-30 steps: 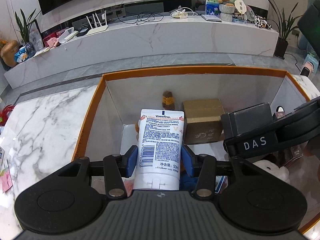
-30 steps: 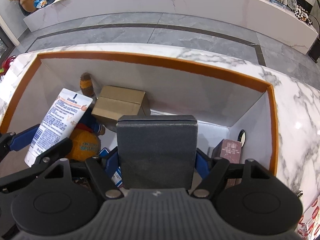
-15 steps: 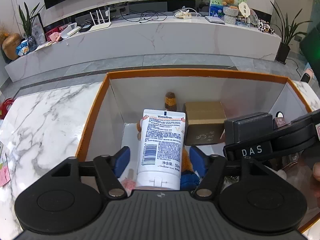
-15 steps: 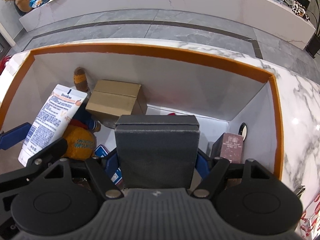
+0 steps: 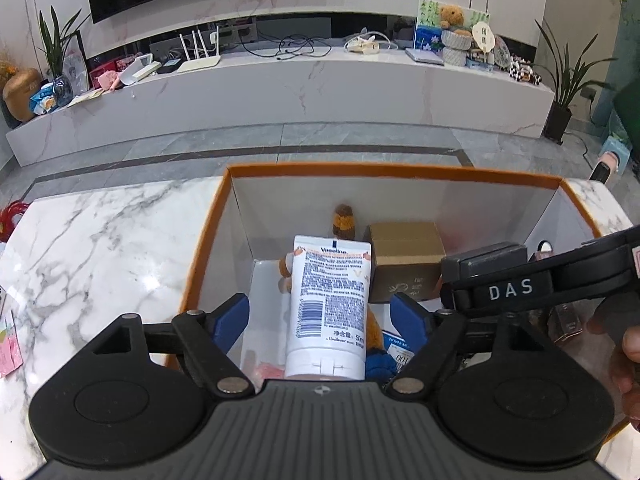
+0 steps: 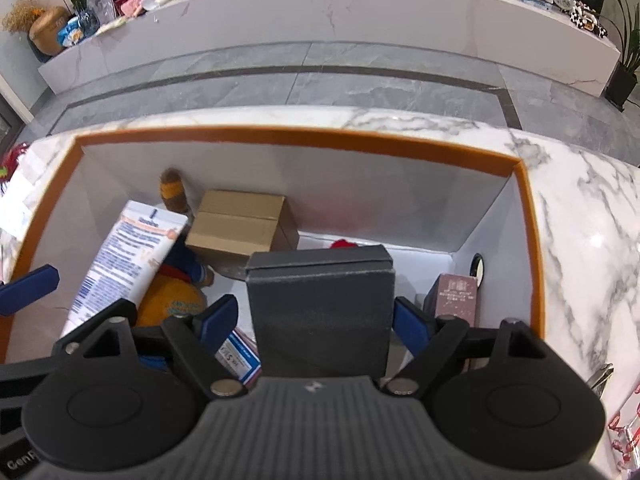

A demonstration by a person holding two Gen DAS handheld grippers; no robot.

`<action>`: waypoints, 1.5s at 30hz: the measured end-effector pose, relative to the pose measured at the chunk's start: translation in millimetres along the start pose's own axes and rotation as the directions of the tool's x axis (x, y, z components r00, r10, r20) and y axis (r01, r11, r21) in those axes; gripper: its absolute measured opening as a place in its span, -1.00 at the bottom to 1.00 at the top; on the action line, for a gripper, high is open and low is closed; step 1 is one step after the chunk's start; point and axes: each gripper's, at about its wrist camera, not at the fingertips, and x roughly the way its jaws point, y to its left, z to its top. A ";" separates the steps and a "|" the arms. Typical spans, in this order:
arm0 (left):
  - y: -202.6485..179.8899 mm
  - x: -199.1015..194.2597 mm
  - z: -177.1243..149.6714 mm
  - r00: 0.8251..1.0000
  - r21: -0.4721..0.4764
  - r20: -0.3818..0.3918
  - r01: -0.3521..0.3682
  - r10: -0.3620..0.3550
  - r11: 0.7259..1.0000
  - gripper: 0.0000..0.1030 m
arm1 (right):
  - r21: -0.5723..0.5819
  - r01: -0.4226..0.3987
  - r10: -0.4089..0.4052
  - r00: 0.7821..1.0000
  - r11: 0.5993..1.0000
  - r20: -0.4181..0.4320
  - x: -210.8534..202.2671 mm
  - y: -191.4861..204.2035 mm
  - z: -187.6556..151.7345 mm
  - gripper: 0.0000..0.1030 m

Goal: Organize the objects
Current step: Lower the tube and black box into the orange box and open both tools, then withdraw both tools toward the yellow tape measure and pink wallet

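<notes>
BIN: we work over the orange-rimmed white storage box [image 6: 304, 138], the drop target | RIGHT: right gripper [image 6: 312, 320] jaws spread, dark grey square box [image 6: 320, 308] between them, unclamped | LEFT: left gripper [image 5: 320, 322] jaws wide, white Vaseline lotion tube [image 5: 328, 300] loose, leaning on the toys inside the bin.

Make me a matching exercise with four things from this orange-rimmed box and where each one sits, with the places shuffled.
Things:
1. Vaseline tube
2. cardboard box
3. maroon box
4. dark grey box

Places:
A. by the right wall of the bin
B. between the spread fingers of the left gripper
C. between the fingers of the right gripper
D. by the bin's far wall

Pairs: 1-B, 2-D, 3-A, 4-C
</notes>
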 end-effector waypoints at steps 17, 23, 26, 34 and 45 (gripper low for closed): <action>17.6 -71.8 -0.2 0.985 0.015 0.099 0.141 -0.142 0.990 0.78 | 0.076 -0.029 0.008 0.963 0.997 0.270 -111.5 -5.6 -69.7 0.79; 20.7 -98.6 -9.5 0.961 0.055 0.097 0.255 -0.259 0.965 0.78 | 0.093 0.006 -0.041 0.927 0.996 0.372 -159.8 -9.4 -125.5 0.89; 15.2 -110.3 -17.4 0.952 0.082 0.092 0.286 -0.293 0.955 0.78 | 0.126 -0.006 -0.043 0.923 0.992 0.382 -168.0 -13.4 -157.0 0.89; -17.1 -129.3 -70.0 0.884 0.110 -0.003 0.466 -0.468 0.878 0.78 | 0.160 -0.031 -0.022 0.946 0.987 0.325 -154.3 -32.5 -209.0 0.89; -32.5 -54.1 -125.5 0.943 0.052 -0.119 0.317 -0.309 0.947 0.78 | 0.190 -0.052 0.008 0.974 0.980 0.227 -112.4 -59.4 -239.0 0.90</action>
